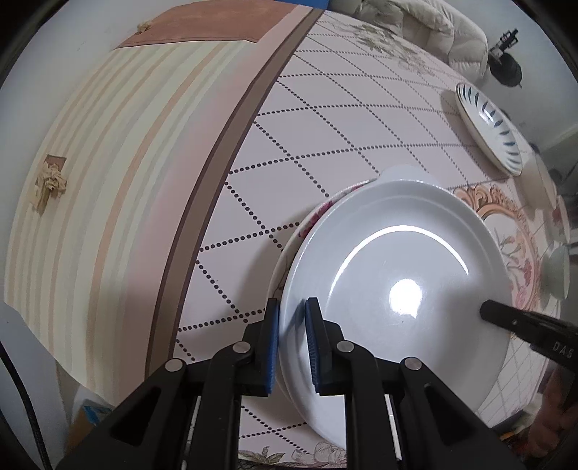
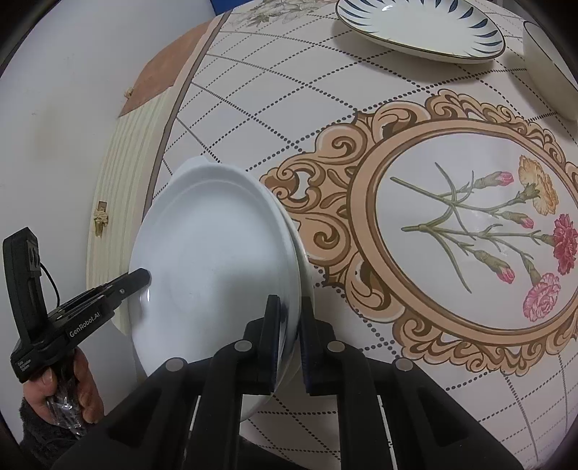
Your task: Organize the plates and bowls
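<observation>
A plain white plate (image 1: pixel 397 282) lies on top of a flower-patterned plate (image 1: pixel 325 208) whose rim peeks out beneath it. My left gripper (image 1: pixel 292 347) is shut on the white plate's near-left rim. My right gripper (image 2: pixel 290 343) is shut on the opposite rim of the white plate (image 2: pixel 216 260); its finger shows in the left wrist view (image 1: pixel 505 316), and the left gripper shows in the right wrist view (image 2: pixel 139 278). A blue-striped plate (image 1: pixel 487 126) lies farther back on the table, also in the right wrist view (image 2: pixel 422 29).
The table carries a patterned cloth (image 2: pixel 469 235) with a flower medallion. A white bowl (image 2: pixel 549 79) stands beside the striped plate. More bowls (image 1: pixel 558 271) sit at the right edge. The table edge (image 1: pixel 216 202) runs along the left, floor beyond.
</observation>
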Tool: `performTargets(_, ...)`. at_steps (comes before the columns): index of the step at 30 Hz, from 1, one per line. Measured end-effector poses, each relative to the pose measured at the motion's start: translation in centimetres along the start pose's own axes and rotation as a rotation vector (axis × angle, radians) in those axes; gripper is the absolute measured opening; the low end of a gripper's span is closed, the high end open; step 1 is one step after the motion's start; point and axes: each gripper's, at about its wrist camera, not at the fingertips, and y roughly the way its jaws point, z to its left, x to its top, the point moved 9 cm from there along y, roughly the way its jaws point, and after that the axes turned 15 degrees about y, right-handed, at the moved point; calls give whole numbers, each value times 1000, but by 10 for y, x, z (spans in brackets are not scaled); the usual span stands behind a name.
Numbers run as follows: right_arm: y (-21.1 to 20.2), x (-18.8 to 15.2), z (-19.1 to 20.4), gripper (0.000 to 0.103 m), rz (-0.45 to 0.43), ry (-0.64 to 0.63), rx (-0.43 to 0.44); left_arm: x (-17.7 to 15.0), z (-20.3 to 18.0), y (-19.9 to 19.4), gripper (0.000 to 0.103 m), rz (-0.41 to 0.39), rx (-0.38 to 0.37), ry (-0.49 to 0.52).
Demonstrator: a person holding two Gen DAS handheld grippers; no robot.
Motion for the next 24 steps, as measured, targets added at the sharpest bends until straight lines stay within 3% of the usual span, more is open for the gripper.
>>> performTargets(16,-11,-4,1,17,51,14,-100,-2,10,-16,13,91,51,22)
performTargets(17,-15,-3,-1,21,44,8,-127,-2,10,-20,16,96,49,15)
performTargets(18,-20,-2,-1,41,35,-4,-153,-3,9,-25,24,100,45,6)
performTargets(19,-24,-2,0,73,24,-19,-171,-2,7,-30,34,105,41,2)
performTargets(20,-27,-3,2,88,15,-32,-184,-2,5,-34,41,104,38,4)
performTargets(21,-32,-4,5,102,7,-49,-197,0,1,-40,58,95,49,9)
performTargets(22,-35,-5,8,103,1,-67,-210,2,-3,-46,75,84,63,17)
performTargets(24,-42,-6,9,103,-11,-91,-259,5,-10,-57,87,67,81,37)
